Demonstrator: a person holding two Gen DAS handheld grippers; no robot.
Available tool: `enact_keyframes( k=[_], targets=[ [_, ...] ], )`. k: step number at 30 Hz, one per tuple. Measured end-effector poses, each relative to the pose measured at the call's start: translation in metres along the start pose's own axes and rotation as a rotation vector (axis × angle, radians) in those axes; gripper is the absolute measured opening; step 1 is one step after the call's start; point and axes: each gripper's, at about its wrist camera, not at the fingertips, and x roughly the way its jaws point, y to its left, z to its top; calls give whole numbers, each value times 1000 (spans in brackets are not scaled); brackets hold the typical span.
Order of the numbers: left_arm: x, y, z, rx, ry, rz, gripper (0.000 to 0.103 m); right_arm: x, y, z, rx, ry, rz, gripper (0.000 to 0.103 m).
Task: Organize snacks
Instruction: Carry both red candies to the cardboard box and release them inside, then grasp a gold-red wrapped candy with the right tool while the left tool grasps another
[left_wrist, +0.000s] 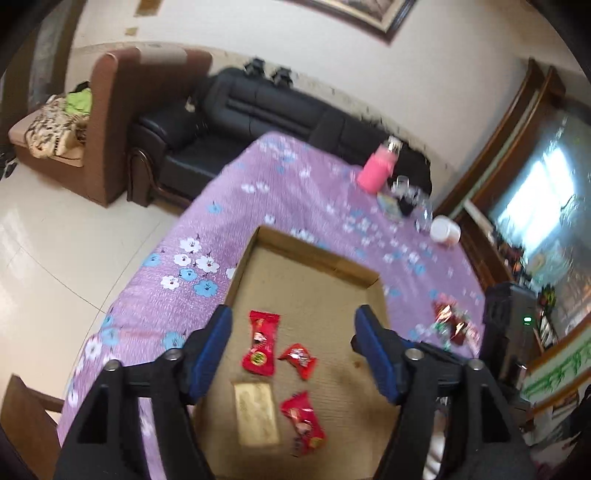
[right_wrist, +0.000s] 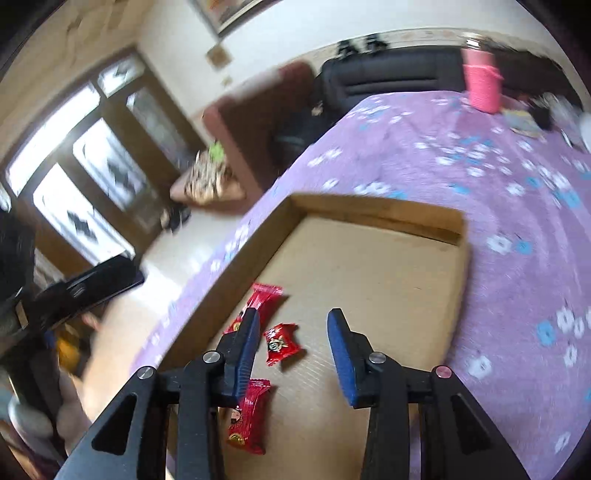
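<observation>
A shallow cardboard tray (left_wrist: 314, 254) lies on the purple flowered tablecloth. In it lie three red snack packets: a long one (left_wrist: 260, 343), a small one (left_wrist: 298, 359) and another (left_wrist: 303, 421), beside a tan label (left_wrist: 257, 413). My left gripper (left_wrist: 293, 325) is open and empty above them. A pile of loose red and green snacks (left_wrist: 452, 321) lies on the cloth right of the tray. In the right wrist view, my right gripper (right_wrist: 293, 328) is open and empty over the tray (right_wrist: 376, 212), above the small packet (right_wrist: 281, 343), with the others nearby (right_wrist: 264, 297) (right_wrist: 248, 421).
A pink bottle (left_wrist: 378, 168), glasses (left_wrist: 404, 186) and a white jar (left_wrist: 445, 230) stand at the table's far side. A black sofa (left_wrist: 258, 110) and a brown armchair (left_wrist: 107, 122) stand beyond. A dark box (left_wrist: 511, 325) is at the right. A wooden chair corner (left_wrist: 26, 417) is at the lower left.
</observation>
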Motion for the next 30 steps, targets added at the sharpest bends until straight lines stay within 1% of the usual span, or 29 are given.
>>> enact_keyframes(
  k=[3, 7, 8, 10, 13, 14, 15, 17, 20, 22, 24, 25, 28, 30],
  targets=[
    [-21, -21, -9, -1, -68, 46, 79, -19, -14, -6, 61, -38, 27, 42],
    [-35, -58, -24, 51, -162, 97, 90, -46, -30, -13, 76, -61, 28, 42],
    [-35, -69, -28, 61, -169, 101, 90, -55, -35, -16, 83, -71, 27, 42],
    [-32, -89, -37, 68, -175, 64, 90, -75, -50, -21, 98, -98, 8, 42],
    [-19, -121, -49, 64, -147, -21, 90, -115, -83, -34, 113, -139, -44, 42],
    [-14, -129, -52, 64, -137, -30, 90, -124, -92, -35, 116, -148, -60, 42],
    [-8, -140, -55, 67, -117, -38, 90, -142, -108, -38, 124, -169, -96, 42],
    [6, -160, -62, 71, -55, -68, 90, -167, -133, -40, 143, -205, -140, 42],
    [27, -185, -73, 72, 23, -116, 90, -210, -184, -41, 202, -253, -250, 41],
    [41, -200, -77, 91, 53, -115, 90, -228, -211, -39, 228, -268, -309, 41],
    [54, -208, -79, 102, 83, -115, 90, -236, -238, -34, 251, -264, -367, 41],
    [63, -211, -79, 98, 101, -119, 90, -234, -250, -31, 265, -254, -377, 41],
    [77, -211, -83, 82, 125, -116, 90, -221, -270, -22, 271, -200, -372, 41],
    [85, -210, -85, 85, 128, -97, 90, -198, -275, -11, 257, -139, -345, 41]
  ],
)
